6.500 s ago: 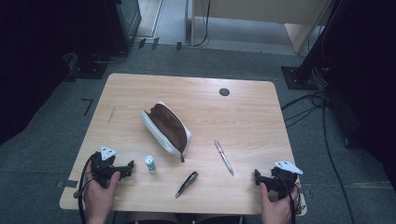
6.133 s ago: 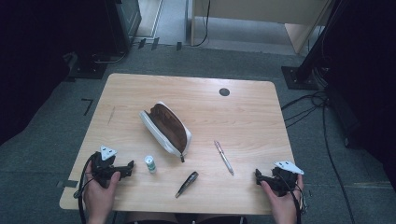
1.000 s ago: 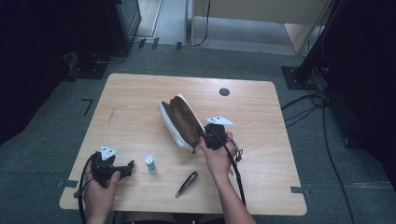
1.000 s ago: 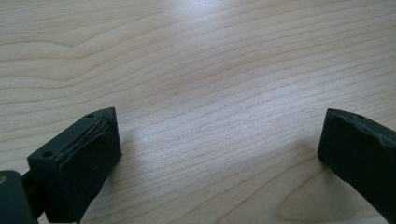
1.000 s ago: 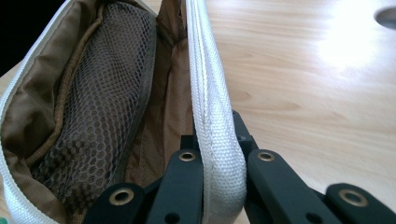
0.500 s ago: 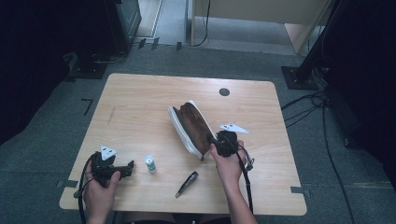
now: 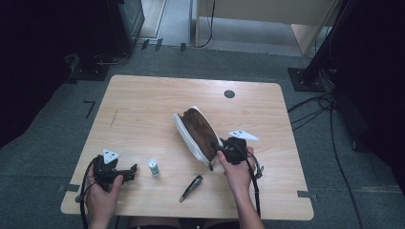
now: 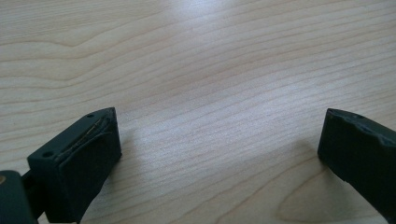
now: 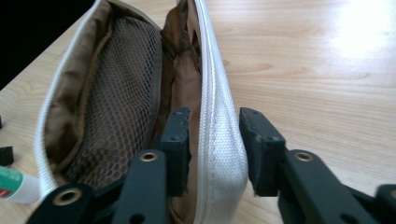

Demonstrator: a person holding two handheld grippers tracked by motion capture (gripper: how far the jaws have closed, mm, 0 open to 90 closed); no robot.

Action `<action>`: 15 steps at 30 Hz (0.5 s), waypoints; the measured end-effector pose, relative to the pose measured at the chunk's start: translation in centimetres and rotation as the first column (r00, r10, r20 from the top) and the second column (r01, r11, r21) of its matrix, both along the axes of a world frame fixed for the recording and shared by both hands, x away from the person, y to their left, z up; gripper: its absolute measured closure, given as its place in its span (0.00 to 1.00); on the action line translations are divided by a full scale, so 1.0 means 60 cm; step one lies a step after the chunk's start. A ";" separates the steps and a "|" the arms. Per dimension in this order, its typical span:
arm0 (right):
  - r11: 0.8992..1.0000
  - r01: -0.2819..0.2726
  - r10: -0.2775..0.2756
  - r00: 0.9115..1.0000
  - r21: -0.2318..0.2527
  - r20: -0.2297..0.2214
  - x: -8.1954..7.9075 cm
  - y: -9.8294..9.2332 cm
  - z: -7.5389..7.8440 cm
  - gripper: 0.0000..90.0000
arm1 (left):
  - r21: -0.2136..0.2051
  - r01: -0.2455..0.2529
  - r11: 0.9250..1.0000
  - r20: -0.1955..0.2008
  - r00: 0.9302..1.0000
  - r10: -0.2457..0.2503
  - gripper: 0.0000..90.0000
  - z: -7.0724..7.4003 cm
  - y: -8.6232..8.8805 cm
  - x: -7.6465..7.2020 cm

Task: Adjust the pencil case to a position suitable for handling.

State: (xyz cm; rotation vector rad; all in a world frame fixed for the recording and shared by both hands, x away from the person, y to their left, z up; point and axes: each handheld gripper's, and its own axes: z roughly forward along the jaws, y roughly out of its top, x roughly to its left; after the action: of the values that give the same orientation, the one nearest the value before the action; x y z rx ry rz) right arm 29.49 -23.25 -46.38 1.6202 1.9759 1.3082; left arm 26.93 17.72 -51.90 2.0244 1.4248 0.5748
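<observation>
A white pouch (image 7: pixel 198 131) with a brown lining lies unzipped near the table's middle. My right gripper (image 7: pixel 220 151) is shut on its near end. In the right gripper view the jaws (image 9: pixel 212 116) straddle the pouch's white wall (image 9: pixel 219 154), one jaw inside against the brown mesh lining, the other outside. My left gripper (image 7: pixel 131 171) rests at the table's front left, held in a hand. Its jaws (image 8: pixel 219 126) stand wide open over bare wood with nothing between them.
A small glue stick (image 7: pixel 153 167) stands just right of the left gripper, and its tip shows beside the pouch (image 9: pixel 14 184). A black pen (image 7: pixel 191 182) lies near the front edge. The wooden table (image 7: pixel 143 105) has a dark cable hole (image 7: pixel 229 94) at the back.
The right gripper left the front right corner and took hold of the pouch. Over the last second it dragged the pouch rightward and toward the person. The left gripper stayed still.
</observation>
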 end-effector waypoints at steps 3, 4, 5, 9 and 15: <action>1.000 -0.003 0.003 1.000 0.008 0.024 -0.009 -0.006 0.011 0.63 | 0.000 0.000 1.000 0.000 1.000 0.000 0.00 0.000 0.000 0.000; 1.000 -0.013 0.012 0.999 0.025 0.042 -0.017 -0.013 0.020 0.60 | 0.000 0.000 1.000 0.000 1.000 0.000 0.00 0.000 0.000 0.000; 1.000 -0.013 0.012 0.999 0.025 0.042 -0.017 -0.013 0.020 0.60 | 0.000 0.000 1.000 0.000 1.000 0.000 0.00 0.000 0.000 0.000; 1.000 -0.015 0.012 0.995 0.026 0.095 -0.040 -0.028 0.042 0.57 | 0.000 0.000 1.000 0.000 1.000 0.000 0.00 0.000 0.000 0.000; 1.000 0.009 -0.007 0.991 -0.016 0.135 -0.071 -0.057 0.050 0.57 | 0.000 0.000 1.000 0.000 1.000 0.000 0.00 0.000 0.000 0.000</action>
State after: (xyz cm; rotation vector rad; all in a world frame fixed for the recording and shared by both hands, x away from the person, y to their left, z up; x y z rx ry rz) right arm 25.23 -26.65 -43.40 1.4895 1.8935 1.3568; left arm 26.93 17.72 -51.90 2.0241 1.4249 0.5747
